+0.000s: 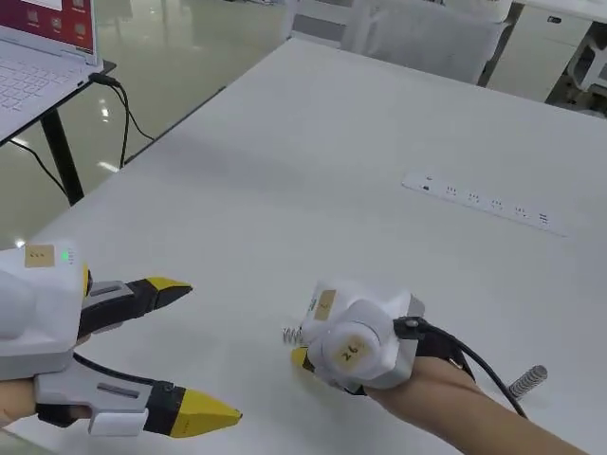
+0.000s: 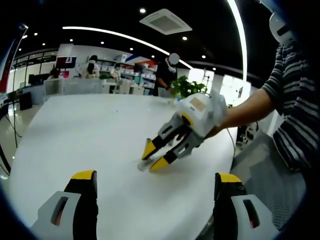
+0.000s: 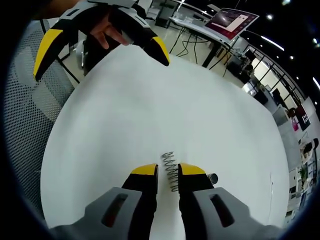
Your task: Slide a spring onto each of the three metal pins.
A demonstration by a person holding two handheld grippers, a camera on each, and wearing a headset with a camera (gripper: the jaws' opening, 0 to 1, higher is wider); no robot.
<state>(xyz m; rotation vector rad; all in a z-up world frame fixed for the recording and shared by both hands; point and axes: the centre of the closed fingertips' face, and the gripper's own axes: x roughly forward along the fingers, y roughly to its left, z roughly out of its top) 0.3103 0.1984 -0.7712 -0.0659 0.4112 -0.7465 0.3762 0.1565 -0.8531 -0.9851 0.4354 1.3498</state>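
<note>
A small steel spring [image 3: 171, 172] lies on the white table [image 1: 313, 171], and my right gripper [image 3: 169, 170] is shut on it, its yellow tips pressing either side. In the head view one end of the spring [image 1: 291, 335] sticks out left of the right gripper [image 1: 302, 349], whose body hides the tips. A small round metal piece [image 3: 212, 177] sits just beside the right jaw. Another spring [image 1: 528, 379] lies near the table's front right. My left gripper [image 1: 194, 349] stands open to the left, holding nothing. From the left gripper [image 2: 156, 176] I see the right gripper [image 2: 154, 156] tipped down onto the table.
A white power strip [image 1: 484, 201] lies farther back on the right. A laptop [image 1: 43, 47] with a black cable stands on a side stand beyond the table's left edge. Chairs [image 1: 427, 33] line the far end. A striped sleeve [image 2: 290, 100] is at the right.
</note>
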